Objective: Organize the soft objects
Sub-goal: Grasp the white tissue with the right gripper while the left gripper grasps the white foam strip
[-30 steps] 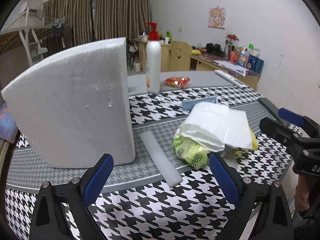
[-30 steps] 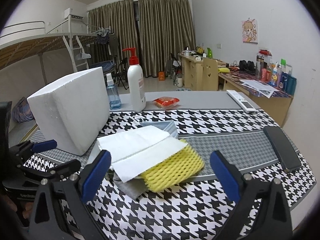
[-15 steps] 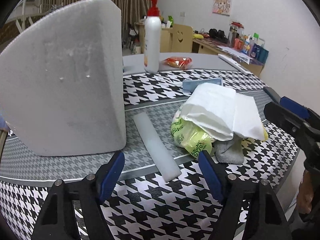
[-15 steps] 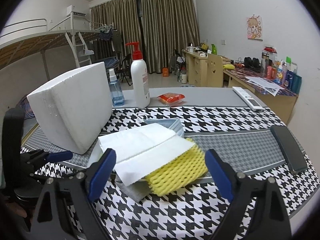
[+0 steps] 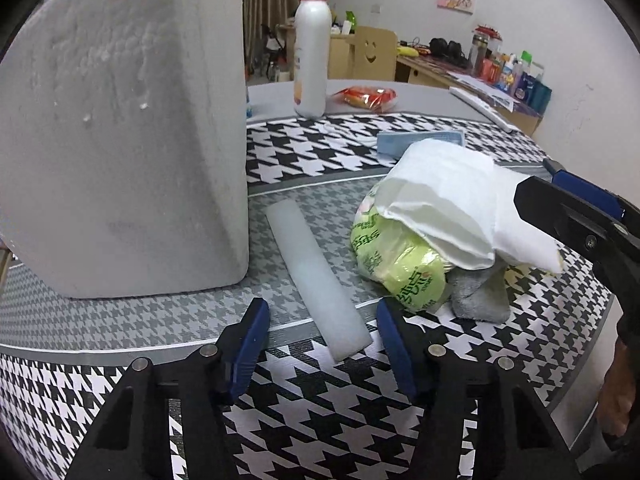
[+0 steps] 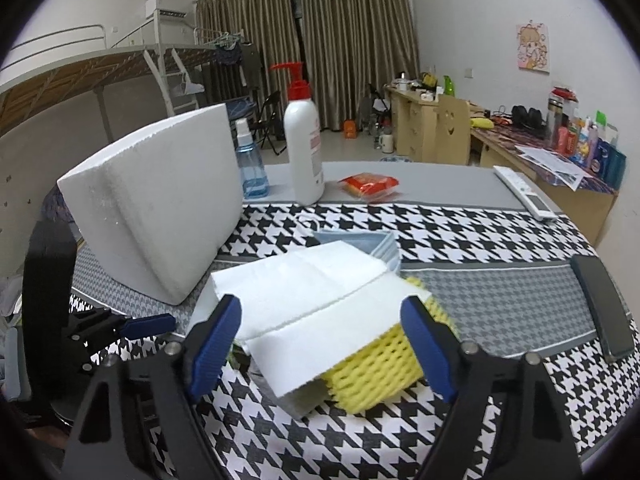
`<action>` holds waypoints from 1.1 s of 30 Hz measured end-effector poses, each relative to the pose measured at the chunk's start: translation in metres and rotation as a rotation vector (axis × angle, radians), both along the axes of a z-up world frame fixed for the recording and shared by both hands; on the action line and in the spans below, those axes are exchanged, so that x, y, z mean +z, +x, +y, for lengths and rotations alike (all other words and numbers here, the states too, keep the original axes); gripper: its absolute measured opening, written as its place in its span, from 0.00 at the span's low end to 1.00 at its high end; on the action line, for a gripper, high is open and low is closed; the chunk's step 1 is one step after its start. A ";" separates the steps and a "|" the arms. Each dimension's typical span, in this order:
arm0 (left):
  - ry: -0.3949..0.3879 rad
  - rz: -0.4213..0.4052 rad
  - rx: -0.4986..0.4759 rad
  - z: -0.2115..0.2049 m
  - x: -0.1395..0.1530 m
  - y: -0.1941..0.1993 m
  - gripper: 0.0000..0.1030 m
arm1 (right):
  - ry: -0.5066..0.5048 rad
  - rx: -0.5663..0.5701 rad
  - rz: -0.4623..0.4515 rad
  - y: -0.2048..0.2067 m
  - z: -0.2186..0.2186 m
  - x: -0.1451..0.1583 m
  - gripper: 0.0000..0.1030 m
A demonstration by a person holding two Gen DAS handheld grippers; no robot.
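A white foam strip lies flat on the houndstooth cloth beside a big white foam block. My left gripper points down at the strip. Its jaws are closing with the strip's near end between them, and a gap still shows at the left pad. To the right is a pile: white sheets over a yellow foam net, a green plastic bag and a grey cloth. My right gripper straddles the sheets and net, jaws closing but not pressing.
A pump bottle, a blue spray bottle and a red packet stand at the back. A blue pack lies behind the pile. A remote and a dark phone lie on the right. The table edge is close below both grippers.
My left gripper came down and forward onto the strip's near end while its jaws narrowed a lot. My right gripper moved in on the pile, jaws narrowing a little.
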State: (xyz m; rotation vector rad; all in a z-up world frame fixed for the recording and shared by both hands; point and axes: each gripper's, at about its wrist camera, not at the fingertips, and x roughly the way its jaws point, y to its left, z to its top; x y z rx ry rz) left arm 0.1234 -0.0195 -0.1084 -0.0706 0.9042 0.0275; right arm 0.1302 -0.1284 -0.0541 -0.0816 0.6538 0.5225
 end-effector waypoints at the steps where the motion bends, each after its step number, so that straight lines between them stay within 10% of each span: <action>1: 0.004 -0.001 0.000 0.000 0.000 0.000 0.52 | -0.005 0.009 0.000 0.000 0.002 -0.001 0.82; 33: 0.007 -0.045 -0.067 -0.004 0.006 -0.006 0.19 | -0.067 -0.018 0.083 0.005 -0.003 -0.014 0.10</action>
